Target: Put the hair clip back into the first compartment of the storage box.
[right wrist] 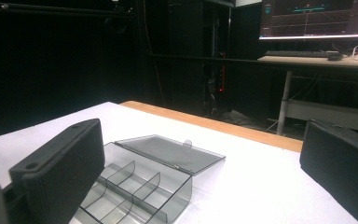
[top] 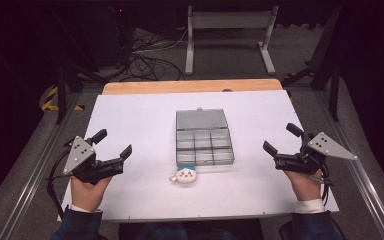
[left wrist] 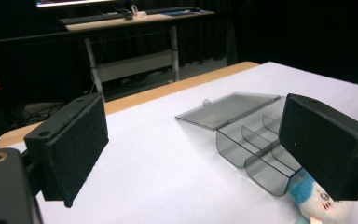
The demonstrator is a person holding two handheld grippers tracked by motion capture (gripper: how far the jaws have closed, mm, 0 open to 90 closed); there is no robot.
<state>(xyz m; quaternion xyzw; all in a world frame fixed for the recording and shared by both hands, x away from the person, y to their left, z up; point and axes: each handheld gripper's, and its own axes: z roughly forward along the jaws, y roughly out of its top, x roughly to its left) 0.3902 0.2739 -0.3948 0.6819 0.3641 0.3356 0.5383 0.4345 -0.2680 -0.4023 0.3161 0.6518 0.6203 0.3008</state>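
A grey see-through compartment box (top: 204, 141) lies open in the middle of the white table, its lid (top: 201, 119) flat behind it. Just in front of it lies a small white plush toy with a blue cap (top: 184, 174). My left gripper (top: 113, 143) rests at the table's left side, open, with nothing between its jaws. My right gripper (top: 282, 138) rests at the right side, open and empty too. In the left gripper view the box (left wrist: 249, 140) and the toy (left wrist: 314, 198) sit beyond the right jaw. The right gripper view has the box (right wrist: 140, 186) low between the jaws.
The white table top (top: 140, 115) has a wooden strip (top: 192, 86) along its far edge. Behind it stand a metal frame (top: 229, 35) and loose cables (top: 147, 62) on the floor. A desk with a monitor (right wrist: 314, 21) stands in the dark beyond.
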